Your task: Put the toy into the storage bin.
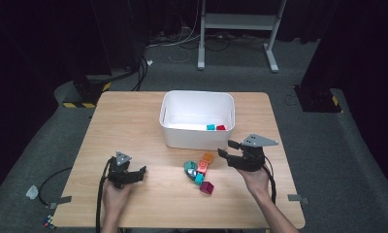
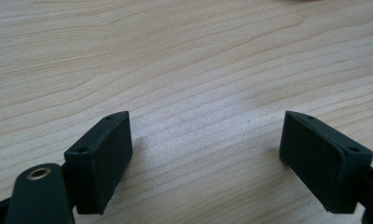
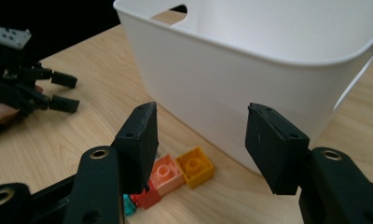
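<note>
— Where were our grippers?
— Right gripper (image 1: 229, 149) sat right of centre, fingers released, empty — just beside the blocks (image 1: 200, 172) in front of the white bin (image 1: 197, 136). Left gripper (image 1: 137, 174) rested lower left on the surface (image 1: 134, 126), fingers spread, holding nothing.

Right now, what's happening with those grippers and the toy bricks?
Right hand-held gripper open, empty, above bricks. Left hand-held gripper open, idle. Two bricks in bin. Nothing blocking.
</note>
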